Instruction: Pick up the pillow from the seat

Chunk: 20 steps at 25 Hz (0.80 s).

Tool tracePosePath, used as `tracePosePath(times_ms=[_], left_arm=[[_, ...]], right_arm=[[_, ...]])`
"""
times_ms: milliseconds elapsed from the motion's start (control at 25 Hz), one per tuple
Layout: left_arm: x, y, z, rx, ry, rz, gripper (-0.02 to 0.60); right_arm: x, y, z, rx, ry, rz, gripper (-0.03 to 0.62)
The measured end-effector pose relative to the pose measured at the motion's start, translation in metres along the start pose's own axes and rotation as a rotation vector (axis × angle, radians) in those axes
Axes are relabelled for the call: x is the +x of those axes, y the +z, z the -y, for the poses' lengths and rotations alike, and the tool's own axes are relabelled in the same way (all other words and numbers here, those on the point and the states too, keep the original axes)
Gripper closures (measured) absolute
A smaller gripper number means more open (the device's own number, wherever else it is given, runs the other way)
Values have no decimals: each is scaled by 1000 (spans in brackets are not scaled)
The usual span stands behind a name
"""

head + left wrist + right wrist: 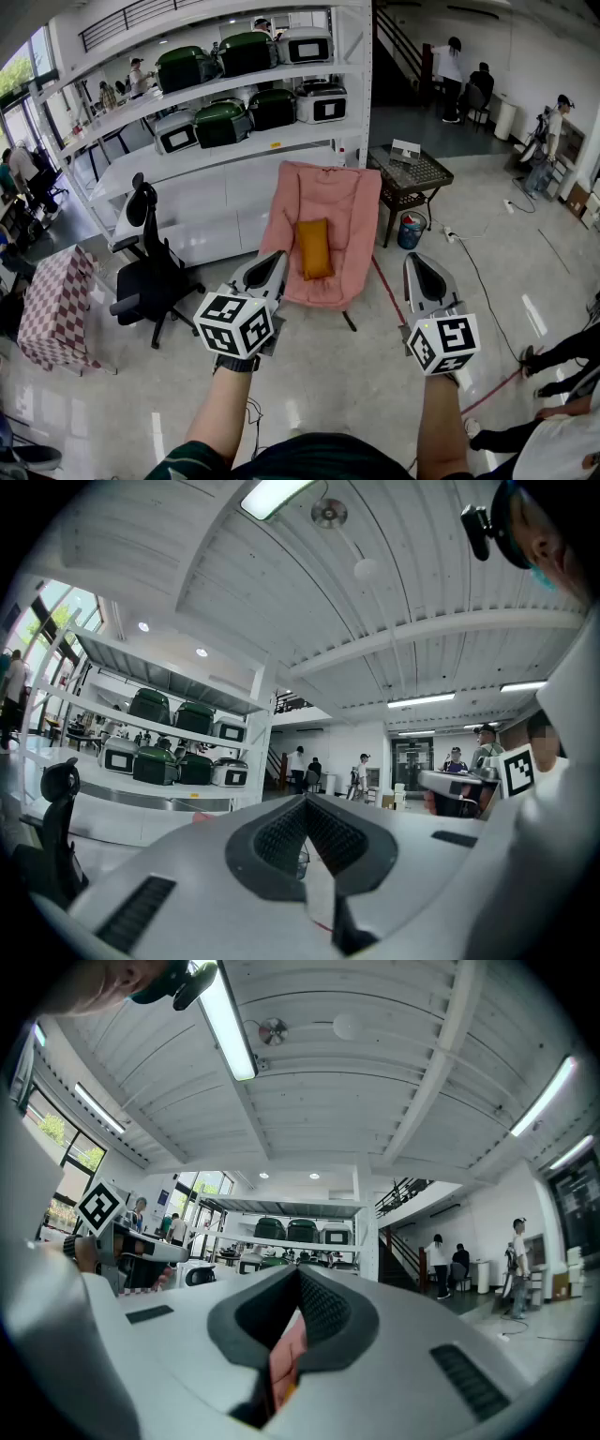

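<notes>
On the pink chair [328,192], head view alone shows the whole pillow [314,248]

The pink seat [339,199] stands on the pale floor [356,375], and an orange pillow [314,248] lies on the middle of the seat. Behind the seat a white shelf [262,150] carries green and white cases [222,124]. Left of the seat a black office chair [150,274] stands on the floor.

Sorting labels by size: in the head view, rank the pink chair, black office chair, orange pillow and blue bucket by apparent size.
1. pink chair
2. black office chair, nearly as big
3. orange pillow
4. blue bucket, though it sits farther back
</notes>
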State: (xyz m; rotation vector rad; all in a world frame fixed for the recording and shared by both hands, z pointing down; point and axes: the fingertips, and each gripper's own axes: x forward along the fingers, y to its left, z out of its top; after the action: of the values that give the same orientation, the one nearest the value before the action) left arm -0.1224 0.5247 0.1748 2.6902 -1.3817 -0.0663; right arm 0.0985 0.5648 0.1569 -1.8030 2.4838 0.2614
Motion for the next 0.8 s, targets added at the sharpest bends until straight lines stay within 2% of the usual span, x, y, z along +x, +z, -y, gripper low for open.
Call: tracePosePath(times_ms=[480,800], left_arm=[[6,-3,10,1,4,-3,577],[17,-11,12,-5,12,-15,577]], right_arm=[[0,-4,7,0,18,4,591],[0,-6,15,75,41,43,591]])
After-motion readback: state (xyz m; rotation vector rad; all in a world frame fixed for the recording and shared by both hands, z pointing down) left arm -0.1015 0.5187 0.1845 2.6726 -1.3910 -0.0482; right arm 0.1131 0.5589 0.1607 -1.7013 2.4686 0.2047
